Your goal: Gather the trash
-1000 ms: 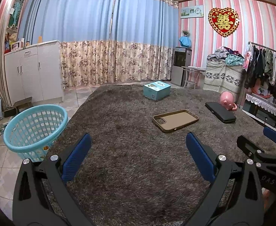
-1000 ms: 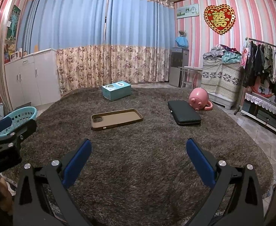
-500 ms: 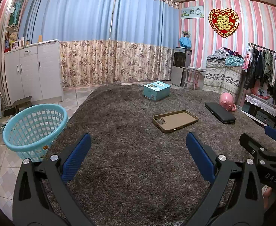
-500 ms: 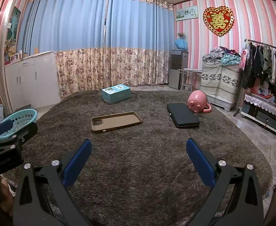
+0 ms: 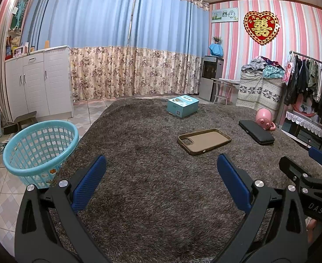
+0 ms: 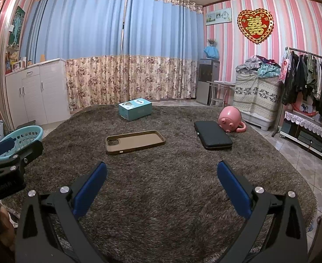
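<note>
The phone case (image 6: 135, 142) lies flat on the rug (image 6: 161, 186), straight ahead of my right gripper (image 6: 162, 180) and ahead and to the right of my left gripper (image 5: 161, 175). Beyond it, near the rug's far edge, sits the blue box (image 6: 135, 108). To the right of the phone case, apart from it, lies the black case (image 6: 212, 135), with the pink toy (image 6: 230, 118) just beside its far end. The basket (image 5: 40, 148) stands on the tiles off the rug's left edge, to the left of my left jaws and touching or nearly touching the pile. Both pairs of my jaws are spread wide and hold nothing, hovering over bare rug. Between the jaws and the phone case the pile is open. The rug's right edge curves round to tiled floor (image 6: 303, 164) before the clothes rack (image 6: 310, 79).
</note>
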The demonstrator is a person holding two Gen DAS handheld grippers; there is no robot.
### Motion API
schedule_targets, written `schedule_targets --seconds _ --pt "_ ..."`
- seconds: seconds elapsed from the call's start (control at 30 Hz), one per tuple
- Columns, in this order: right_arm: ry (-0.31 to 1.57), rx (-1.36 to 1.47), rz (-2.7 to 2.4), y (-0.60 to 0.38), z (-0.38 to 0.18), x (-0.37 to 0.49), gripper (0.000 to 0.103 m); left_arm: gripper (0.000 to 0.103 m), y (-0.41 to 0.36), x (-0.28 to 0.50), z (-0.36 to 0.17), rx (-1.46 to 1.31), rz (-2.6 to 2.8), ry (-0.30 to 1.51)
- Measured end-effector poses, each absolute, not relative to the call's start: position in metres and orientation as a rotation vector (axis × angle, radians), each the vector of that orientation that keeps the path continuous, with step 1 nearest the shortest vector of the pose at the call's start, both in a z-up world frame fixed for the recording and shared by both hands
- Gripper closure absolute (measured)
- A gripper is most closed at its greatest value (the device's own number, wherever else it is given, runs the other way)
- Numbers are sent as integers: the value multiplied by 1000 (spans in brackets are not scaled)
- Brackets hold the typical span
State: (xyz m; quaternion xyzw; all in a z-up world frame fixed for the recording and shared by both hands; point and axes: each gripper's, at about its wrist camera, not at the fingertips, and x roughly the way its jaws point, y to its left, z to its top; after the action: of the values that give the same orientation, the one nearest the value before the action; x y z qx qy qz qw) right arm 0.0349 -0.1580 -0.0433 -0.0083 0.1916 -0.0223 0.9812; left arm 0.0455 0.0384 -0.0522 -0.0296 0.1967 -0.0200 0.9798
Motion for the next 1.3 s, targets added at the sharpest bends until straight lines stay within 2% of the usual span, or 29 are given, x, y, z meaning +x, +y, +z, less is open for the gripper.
schedule_targets --seconds 1.3 --pt "385 -11 -53 -161 -45 36 5 5 39 46 -52 -64 -40 396"
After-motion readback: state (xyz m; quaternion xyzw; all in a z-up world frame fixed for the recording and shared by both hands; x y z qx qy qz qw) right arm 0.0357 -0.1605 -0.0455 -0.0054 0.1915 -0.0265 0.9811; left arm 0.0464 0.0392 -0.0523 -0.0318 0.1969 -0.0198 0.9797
